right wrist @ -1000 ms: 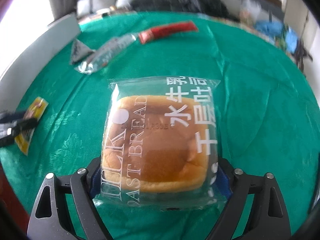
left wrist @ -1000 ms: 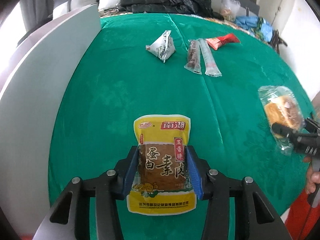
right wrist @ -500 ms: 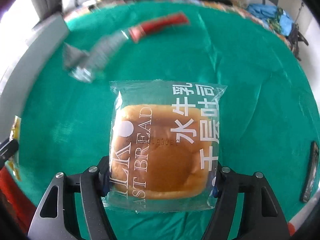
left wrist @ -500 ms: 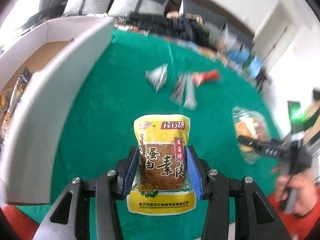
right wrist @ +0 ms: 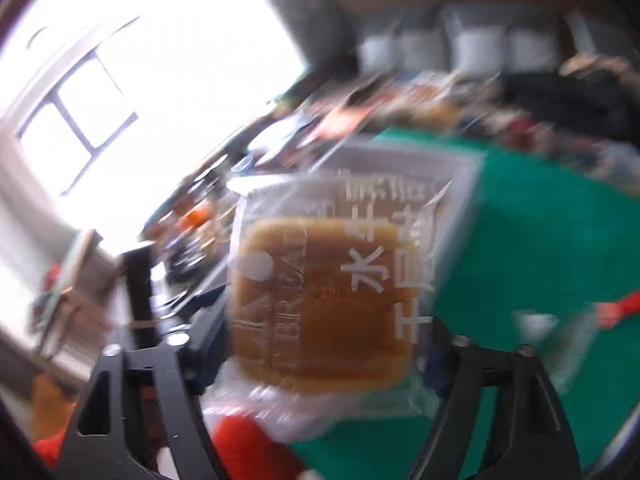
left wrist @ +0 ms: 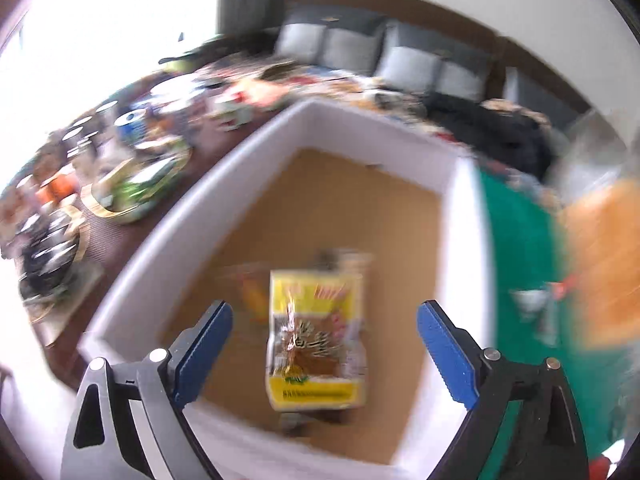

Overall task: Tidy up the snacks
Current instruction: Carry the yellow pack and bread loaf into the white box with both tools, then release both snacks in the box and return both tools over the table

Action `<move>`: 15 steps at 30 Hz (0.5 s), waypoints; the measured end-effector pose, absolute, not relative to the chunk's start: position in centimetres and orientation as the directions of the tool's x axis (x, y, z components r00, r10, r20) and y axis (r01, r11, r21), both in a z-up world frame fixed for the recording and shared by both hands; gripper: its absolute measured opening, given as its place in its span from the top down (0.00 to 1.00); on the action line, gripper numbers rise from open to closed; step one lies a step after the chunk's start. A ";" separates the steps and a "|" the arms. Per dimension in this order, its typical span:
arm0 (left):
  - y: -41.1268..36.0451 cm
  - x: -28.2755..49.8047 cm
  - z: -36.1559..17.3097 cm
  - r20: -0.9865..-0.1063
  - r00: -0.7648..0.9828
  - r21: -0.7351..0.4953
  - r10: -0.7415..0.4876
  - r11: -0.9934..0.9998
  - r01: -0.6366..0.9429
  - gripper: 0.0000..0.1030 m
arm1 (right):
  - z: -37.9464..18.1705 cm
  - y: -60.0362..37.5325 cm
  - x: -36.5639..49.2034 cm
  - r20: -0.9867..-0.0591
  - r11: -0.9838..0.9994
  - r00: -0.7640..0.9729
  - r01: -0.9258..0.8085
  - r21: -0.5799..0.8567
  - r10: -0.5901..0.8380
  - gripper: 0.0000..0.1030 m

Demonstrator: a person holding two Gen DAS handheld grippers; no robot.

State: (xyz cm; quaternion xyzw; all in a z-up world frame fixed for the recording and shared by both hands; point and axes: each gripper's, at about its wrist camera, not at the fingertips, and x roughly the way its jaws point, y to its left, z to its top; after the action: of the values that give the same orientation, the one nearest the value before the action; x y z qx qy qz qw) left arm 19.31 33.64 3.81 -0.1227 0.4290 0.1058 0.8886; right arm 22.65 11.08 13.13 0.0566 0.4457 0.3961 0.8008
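Yellow snack packet (left wrist: 316,336): free between our left gripper (left wrist: 324,344)'s opening, widely spread jaws, above the white box (left wrist: 168,248), released to land inside. Bread packet (right wrist: 328,300): between our right gripper (right wrist: 324,344)'s opening jaws near the box's right wall; whether they pinch it, we cannot tell.

A lived-in home, probably a living-dining room. A grey sofa (left wrist: 400,60) with pale cushions lines the far wall, a bright window (right wrist: 80,120) lights one side, and a worktop (left wrist: 120,168) is crowded with blurred dishes
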 end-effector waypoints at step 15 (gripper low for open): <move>22.2 15.1 3.9 -0.715 0.686 -0.216 -0.137 0.976 -0.031 0.09 | 2.0 -1.7 21.7 -0.782 0.896 0.524 -0.433 0.099 0.339 0.18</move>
State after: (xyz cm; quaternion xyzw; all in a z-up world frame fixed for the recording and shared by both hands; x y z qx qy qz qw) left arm 15.10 22.21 3.94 -0.1060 0.3951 -0.0289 0.9120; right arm 21.66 -1.68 1.96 -0.0541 0.4349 0.2216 0.8711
